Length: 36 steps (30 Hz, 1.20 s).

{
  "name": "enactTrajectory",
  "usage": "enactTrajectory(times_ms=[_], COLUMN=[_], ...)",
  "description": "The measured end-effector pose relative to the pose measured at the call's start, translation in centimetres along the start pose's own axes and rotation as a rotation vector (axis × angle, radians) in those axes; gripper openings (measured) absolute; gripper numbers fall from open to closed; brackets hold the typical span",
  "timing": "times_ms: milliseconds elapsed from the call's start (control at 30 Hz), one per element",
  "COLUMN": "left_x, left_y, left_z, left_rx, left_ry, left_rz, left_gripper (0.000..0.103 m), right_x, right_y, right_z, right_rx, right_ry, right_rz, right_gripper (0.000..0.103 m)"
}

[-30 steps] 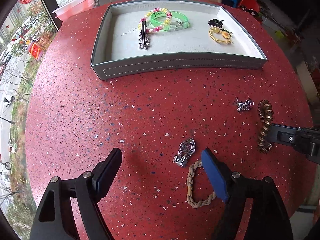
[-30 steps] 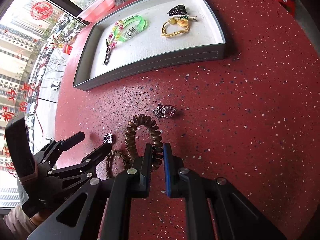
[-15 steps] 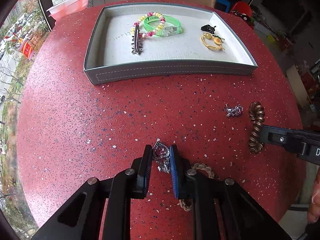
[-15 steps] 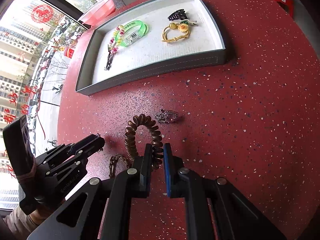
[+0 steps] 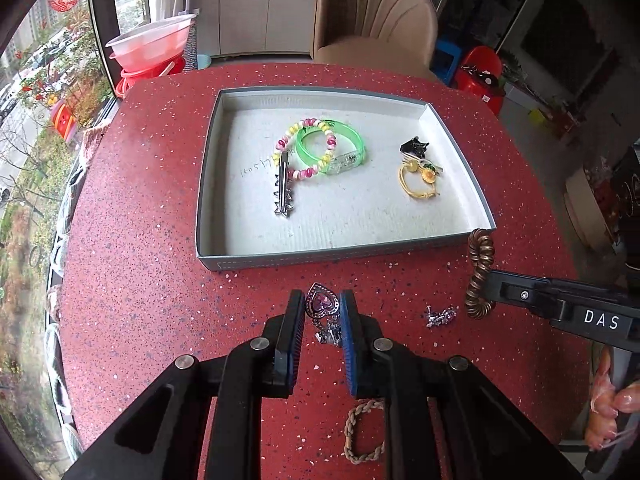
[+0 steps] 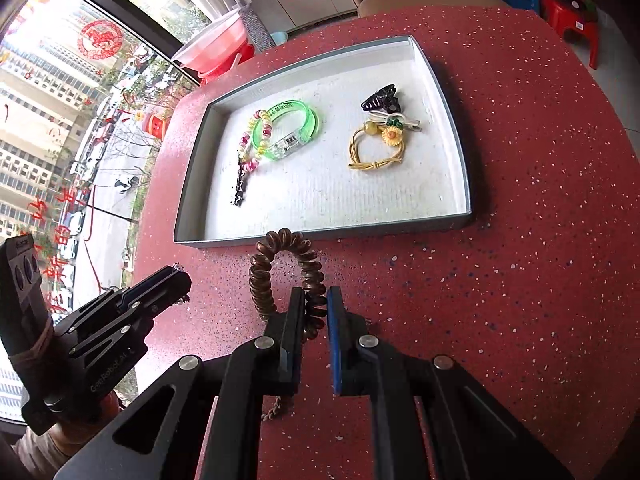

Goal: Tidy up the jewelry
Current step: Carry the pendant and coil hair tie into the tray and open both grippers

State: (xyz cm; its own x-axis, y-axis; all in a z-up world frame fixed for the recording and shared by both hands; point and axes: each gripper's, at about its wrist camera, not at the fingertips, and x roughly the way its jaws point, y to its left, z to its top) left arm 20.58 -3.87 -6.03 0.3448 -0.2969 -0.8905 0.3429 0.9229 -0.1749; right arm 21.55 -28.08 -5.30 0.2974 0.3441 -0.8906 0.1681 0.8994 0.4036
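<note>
tray [image 5: 340, 257] front wall ahead | bare floor near it

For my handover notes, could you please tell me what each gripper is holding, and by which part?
Left gripper: silver heart-shaped pendant, pinched by its sides. Right gripper: brown spiral hair tie, clamped on one side of its loop.

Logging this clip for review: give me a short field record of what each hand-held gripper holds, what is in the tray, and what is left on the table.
left hand-held gripper: shut on heart pendant
right hand-held gripper: shut on brown coil hair tie
tray: green bangle, beaded bracelet, silver hair clip, yellow hair tie, black claw clip
left on table: braided bracelet, small silver piece
</note>
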Motion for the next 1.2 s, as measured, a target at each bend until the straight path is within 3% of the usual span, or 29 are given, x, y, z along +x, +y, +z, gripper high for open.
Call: enactTrajectory(times_ms=[233, 467, 833, 1200], left_x=[1.5, 4.7, 9.9, 11.6], left_y=[0.1, 0.2, -1.0, -1.3], left_z=[3.9, 6.3, 7.7, 8.8], left_rx=[-0.012, -0.020, 0.002, 0.011], left_ry=[-0.031, 0.009, 0.114, 0.097], left_rz=[0.020, 0.032, 0.064, 0.154], left_gripper=[0.036, 0.036, 0.036, 0.036], right_x=[1.0, 3.9, 7.5, 7.9], right_y=[-0.1, -0.9, -3.1, -4.1], right_z=[4.1, 6.9, 9.4, 11.9], right_rx=[-0.037, -0.041, -0.023, -0.037], right_ry=[-0.011, 0.033, 0.093, 0.067], right_rz=[-0.031, -0.050, -0.119, -0.176], right_gripper=[0.012, 0.012, 0.012, 0.012])
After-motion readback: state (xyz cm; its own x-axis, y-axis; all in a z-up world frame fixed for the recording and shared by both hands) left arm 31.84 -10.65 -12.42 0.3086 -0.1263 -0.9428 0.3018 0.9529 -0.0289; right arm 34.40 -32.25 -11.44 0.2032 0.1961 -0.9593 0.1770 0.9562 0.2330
